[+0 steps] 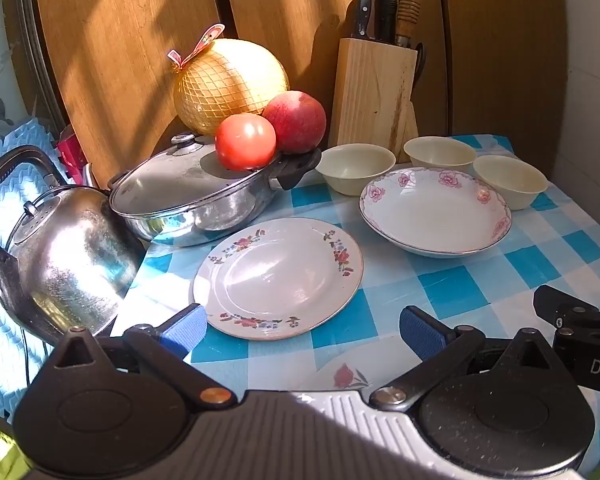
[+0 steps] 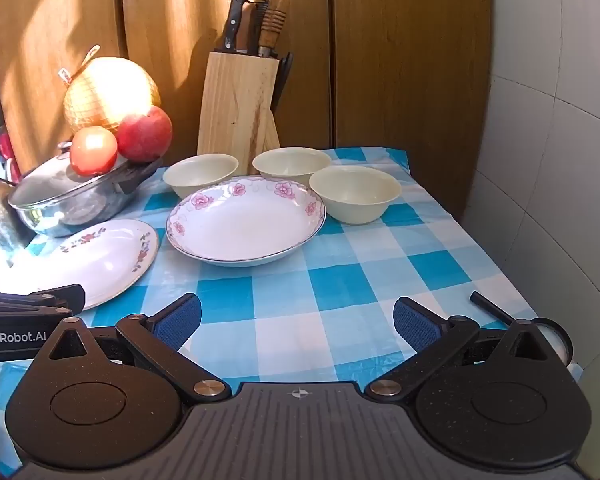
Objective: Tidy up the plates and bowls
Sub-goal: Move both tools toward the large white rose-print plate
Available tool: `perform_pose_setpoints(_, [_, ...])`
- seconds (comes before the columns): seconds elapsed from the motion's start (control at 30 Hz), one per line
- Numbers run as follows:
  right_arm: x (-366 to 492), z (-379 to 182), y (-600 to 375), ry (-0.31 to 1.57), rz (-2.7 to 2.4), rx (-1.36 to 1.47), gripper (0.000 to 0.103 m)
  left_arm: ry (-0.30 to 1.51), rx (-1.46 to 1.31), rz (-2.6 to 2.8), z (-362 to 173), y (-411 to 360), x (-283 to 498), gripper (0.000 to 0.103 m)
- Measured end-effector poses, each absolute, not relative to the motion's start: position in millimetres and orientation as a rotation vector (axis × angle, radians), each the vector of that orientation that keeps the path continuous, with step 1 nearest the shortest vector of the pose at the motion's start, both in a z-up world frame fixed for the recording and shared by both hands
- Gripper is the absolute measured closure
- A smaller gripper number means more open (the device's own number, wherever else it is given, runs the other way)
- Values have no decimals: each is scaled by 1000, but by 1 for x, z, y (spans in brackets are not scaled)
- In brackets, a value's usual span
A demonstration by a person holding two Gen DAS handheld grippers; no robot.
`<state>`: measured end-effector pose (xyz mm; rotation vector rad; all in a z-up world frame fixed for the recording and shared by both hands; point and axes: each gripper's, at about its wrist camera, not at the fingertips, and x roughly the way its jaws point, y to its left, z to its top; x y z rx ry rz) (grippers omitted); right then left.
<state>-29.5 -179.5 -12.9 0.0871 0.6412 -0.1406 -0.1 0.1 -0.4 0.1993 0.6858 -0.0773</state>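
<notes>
Starting: nothing stacked yet, I judge.
Plates: flat plate near my left gripper; deep plate mid-cloth, apart.
Bowls: three beside the deep plate's far rim.
Fingers: both grippers spread wide, empty; right gripper hovers over cloth.
Next: I'd pinch one rim.

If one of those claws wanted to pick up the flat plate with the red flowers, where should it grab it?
Probably by the near rim of the flat plate, coming in low from the front. It lies flat on the tablecloth, so only its thin, slightly raised edge gives the fingers something to pinch. The pot and kettle crowd its far and left sides. The left gripper, open, already faces that rim.
</notes>
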Motion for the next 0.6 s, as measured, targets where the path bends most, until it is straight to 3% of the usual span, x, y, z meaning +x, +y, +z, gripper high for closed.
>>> perform_pose_setpoints(0.6, [-27, -14, -171, 649, -143, 50, 0, 721, 161, -68, -3, 12, -1, 4])
